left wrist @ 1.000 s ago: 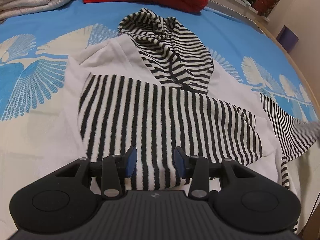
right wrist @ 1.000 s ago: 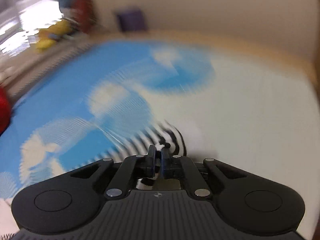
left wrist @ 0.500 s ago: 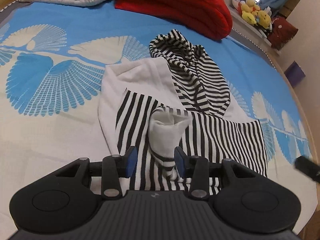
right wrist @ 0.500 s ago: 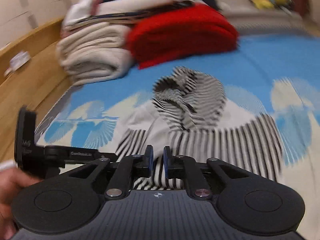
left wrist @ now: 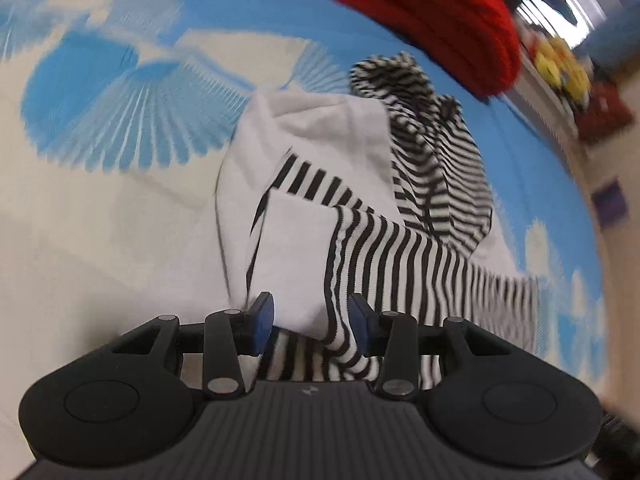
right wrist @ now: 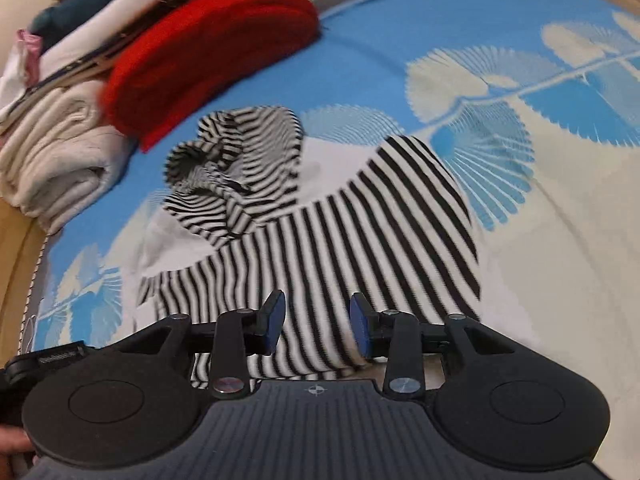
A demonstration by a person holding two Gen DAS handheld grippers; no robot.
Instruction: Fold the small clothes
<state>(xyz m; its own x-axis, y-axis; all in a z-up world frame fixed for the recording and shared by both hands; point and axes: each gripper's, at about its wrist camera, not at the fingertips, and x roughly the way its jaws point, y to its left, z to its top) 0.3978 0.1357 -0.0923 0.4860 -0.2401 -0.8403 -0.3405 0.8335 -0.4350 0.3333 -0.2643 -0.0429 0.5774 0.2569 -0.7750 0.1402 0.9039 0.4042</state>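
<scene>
Lying on the bed (right wrist: 560, 240), the striped hooded top (right wrist: 320, 240) sits mid-sheet on the blue-and-cream fan print, hood (right wrist: 236, 164) toward the stacked linens. Left tongs (left wrist: 311, 318) are spread wide, blue pads (left wrist: 262, 316) apart, with a white-and-striped fold of the top sitting between them but not pinched — same gap as half a second ago. Right tongs (right wrist: 318, 320) are now spread wide too; half a second ago they were nearly closed, and a second ago they were clamped on striped cloth. Striped fabric lies under and between the right pads (right wrist: 360, 328), released.

Changes in the garment: the raised white roll seen at the left tongs half a second ago has flattened into a white panel (left wrist: 296, 248) folded over the stripes, and a striped sleeve (left wrist: 400, 264) now drapes across the body from the right side. In the right view the body shows vertical stripes folded across, white inner fabric showing at both shoulders.

Both views are motion-blurred, the left one more. The left camera sits closer to the cloth than before. Red folded blanket (right wrist: 208, 52) and cream folded blanket (right wrist: 56, 160) sit beyond the hood, apart from the top. Yellow plush toys (left wrist: 564, 68) blur at the far edge. Part of the left gripper shows at the right view's lower left.
</scene>
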